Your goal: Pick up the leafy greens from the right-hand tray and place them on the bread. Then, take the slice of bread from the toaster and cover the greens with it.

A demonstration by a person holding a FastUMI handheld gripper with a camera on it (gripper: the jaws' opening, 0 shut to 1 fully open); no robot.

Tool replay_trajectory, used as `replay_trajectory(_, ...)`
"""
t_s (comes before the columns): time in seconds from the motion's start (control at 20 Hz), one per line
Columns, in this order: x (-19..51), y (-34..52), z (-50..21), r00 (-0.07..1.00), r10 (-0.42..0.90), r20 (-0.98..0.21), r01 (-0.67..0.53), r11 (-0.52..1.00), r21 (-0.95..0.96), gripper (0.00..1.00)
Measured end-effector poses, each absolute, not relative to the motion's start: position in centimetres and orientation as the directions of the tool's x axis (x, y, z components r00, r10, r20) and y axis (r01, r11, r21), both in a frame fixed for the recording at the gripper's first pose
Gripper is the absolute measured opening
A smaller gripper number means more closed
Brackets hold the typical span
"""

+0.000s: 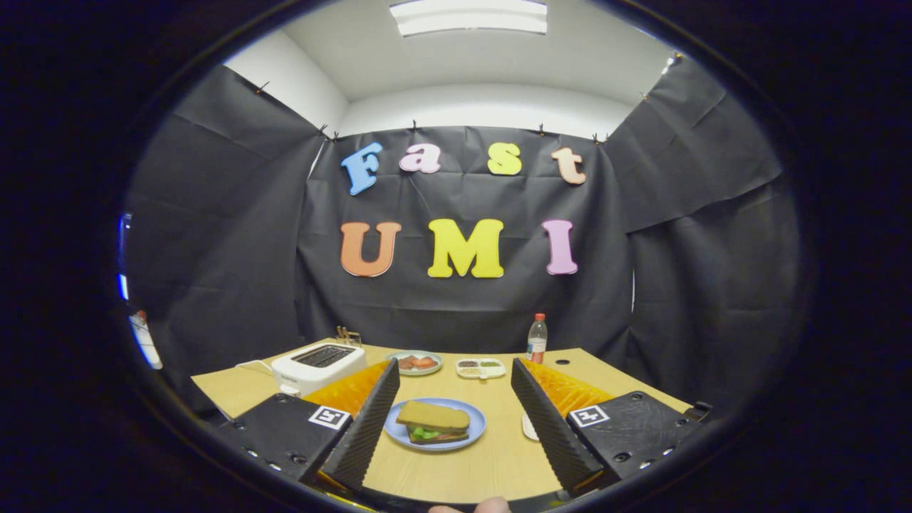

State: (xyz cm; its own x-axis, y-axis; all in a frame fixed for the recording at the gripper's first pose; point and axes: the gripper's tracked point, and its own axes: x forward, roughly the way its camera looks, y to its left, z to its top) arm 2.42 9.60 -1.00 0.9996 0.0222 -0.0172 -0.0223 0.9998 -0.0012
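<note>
The slice of bread (433, 414) already lies on top of the leafy greens (425, 432), which show as a green edge between it and the lower bread, all stacked on a blue plate (467, 436) near the middle of the bench (470, 467). The tool (454, 427) is released: its two ribbed fingers (367, 424) stand wide apart and hold nothing, with the plate showing between them, a little nearer the left finger. The sandwich lies straight ahead of the tool, and its long axis runs across the line of the fingers, left to right.

Toward the far left corner of the bench stands the white toaster (317, 365); its slots look dark and I cannot tell whether anything remains in them. Along the far edge sit a small plate (414, 362) with something red on it, a divided tray (480, 368) and a bottle (536, 339) with a red cap.

By the look of the stack, both steps seem done, so the tool need only keep clear of the plate.
</note>
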Motion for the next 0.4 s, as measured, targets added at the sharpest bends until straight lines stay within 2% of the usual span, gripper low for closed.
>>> replay_trajectory(0.4,2.37,9.38,-1.21,0.999,0.023,-0.030,-0.022,0.999,0.045,0.96)
